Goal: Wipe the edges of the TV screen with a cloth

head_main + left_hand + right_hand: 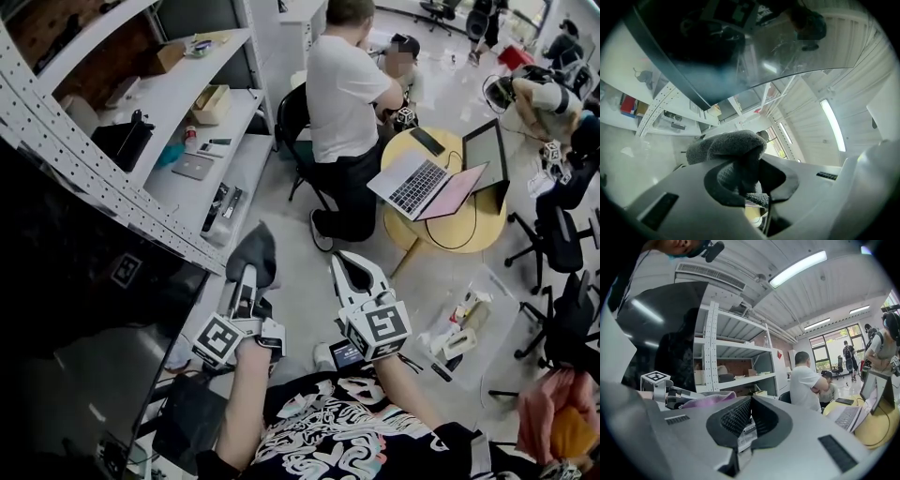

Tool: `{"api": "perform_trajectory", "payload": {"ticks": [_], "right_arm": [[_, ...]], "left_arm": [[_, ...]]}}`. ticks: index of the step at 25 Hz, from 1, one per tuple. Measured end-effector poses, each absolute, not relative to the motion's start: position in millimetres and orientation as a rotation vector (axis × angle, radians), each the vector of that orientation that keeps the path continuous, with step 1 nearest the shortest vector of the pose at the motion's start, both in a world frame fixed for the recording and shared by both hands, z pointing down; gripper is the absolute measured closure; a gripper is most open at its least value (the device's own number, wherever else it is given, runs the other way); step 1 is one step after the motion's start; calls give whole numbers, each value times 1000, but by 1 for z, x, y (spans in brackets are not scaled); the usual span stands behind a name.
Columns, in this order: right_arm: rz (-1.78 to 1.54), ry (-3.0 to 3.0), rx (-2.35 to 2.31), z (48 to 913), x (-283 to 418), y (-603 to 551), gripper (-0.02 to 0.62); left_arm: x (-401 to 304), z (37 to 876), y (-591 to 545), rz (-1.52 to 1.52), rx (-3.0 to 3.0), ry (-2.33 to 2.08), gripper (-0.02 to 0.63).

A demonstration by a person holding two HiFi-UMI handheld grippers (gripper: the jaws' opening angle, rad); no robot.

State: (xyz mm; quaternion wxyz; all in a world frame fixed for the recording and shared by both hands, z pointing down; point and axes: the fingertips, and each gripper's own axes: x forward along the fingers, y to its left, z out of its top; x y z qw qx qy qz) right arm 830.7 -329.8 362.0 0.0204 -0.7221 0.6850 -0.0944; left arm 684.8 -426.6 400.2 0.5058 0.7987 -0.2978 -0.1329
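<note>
The TV screen [84, 319] is a large dark panel at the left of the head view, with its right edge near my left gripper. A grey cloth [253, 251] sticks up from my left gripper [247, 279], whose jaws are shut on it, a short way right of the screen's edge. In the left gripper view the cloth [729, 147] bunches over the jaws and the TV screen [740, 47] fills the top. My right gripper [349, 267] is beside the left one, shut and holding nothing. The right gripper view shows its closed gripper [749, 417] and the TV screen [661, 333] at the left.
White metal shelving [187, 122] with small items stands behind the TV. A person in a white shirt [347, 94] sits on a chair ahead, by a round yellow table [450, 225] with laptops. Office chairs [553, 244] and plastic bags lie at the right.
</note>
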Motion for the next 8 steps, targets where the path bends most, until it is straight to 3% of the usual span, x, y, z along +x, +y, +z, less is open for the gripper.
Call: {"api": "perform_trajectory", "payload": {"ticks": [8], "right_arm": [[-295,2126,-2226,361,843,-320,568]], "left_arm": [[694,397,-413,-308,1945,-725,535]]}}
